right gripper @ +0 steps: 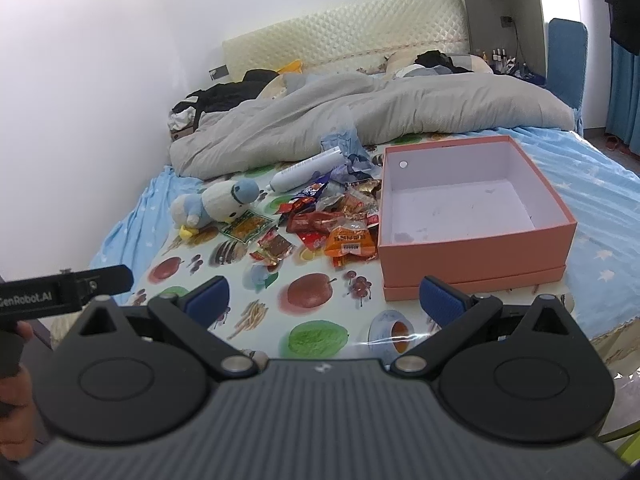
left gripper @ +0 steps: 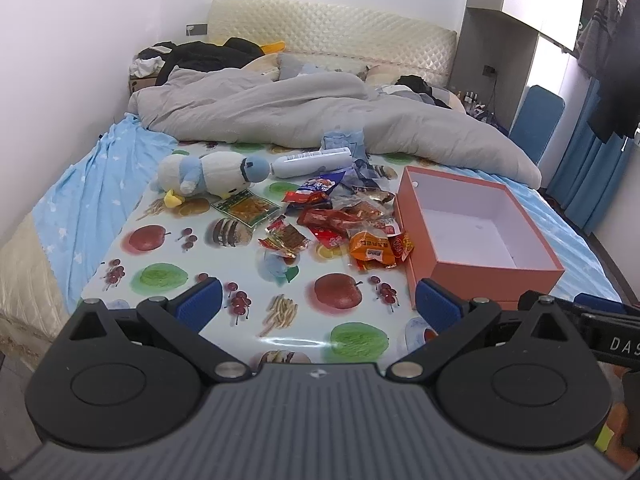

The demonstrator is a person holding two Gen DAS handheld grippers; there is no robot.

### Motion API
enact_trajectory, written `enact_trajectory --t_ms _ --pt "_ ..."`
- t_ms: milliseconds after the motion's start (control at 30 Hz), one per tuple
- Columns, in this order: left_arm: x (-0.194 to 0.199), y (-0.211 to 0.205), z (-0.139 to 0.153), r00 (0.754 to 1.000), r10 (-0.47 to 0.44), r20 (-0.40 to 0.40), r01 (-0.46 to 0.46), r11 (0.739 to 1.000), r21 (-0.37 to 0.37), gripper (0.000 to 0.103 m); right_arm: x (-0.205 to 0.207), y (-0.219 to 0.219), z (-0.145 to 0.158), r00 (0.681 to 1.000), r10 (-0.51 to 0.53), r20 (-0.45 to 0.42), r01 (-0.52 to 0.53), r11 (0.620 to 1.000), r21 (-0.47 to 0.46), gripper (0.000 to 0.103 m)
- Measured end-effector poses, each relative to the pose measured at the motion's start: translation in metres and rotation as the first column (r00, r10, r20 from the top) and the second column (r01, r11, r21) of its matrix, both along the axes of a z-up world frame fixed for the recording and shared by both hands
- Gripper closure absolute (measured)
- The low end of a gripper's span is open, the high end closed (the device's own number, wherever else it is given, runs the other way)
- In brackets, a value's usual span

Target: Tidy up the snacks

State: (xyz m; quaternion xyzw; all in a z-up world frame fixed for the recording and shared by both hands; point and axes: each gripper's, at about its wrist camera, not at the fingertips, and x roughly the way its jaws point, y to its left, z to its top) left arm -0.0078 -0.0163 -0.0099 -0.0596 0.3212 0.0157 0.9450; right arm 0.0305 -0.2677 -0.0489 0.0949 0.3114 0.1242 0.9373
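both grippers hang over the near edge of the bed, above the fruit-printed plastic cloth point(left gripper: 168, 248) that covers the mattress's near part. the left gripper point(left gripper: 318, 304) has its blue-padded fingers spread wide with nothing between them, and the right gripper point(right gripper: 325, 298) is the same: released, empty, clear of the cloth.

the snack packets point(left gripper: 344, 216) lie in a loose heap about the middle of the cloth, touching and overlapping one another. an orange packet point(left gripper: 370, 250) sits at the near side of the heap, just beside the left wall of the salmon-pink box point(left gripper: 496, 276). a green-edged packet point(left gripper: 246, 206) of something golden lies at the heap's left, close under the plush penguin point(left gripper: 208, 172), which lies on its side toward the cloth's far left corner. a small red packet point(left gripper: 284, 238) sits a little apart on the near left of the heap.

the box stands open on the right part of the cloth, its white inside bare, resting in what looks like its own lid. behind the heap a white tube point(left gripper: 312, 162) lies on its side, its end touching the penguin's head, with crumpled bluish wrapping point(left gripper: 344, 140) just past it. a grey duvet point(left gripper: 320, 112) is bunched across the far half of the bed, below the quilted headboard point(left gripper: 332, 36).
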Motion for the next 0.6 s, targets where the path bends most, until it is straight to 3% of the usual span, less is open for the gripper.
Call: enact_trajectory --t_ms 600 --pt "0.0018 -0.001 -0.004 1.0 -0.007 -0.006 0.007 1.0 -0.008 0.0 -0.0027 0.0027 -0.0018 1.0 0.009 0.019 -0.008 1.0 -0.026 0.0"
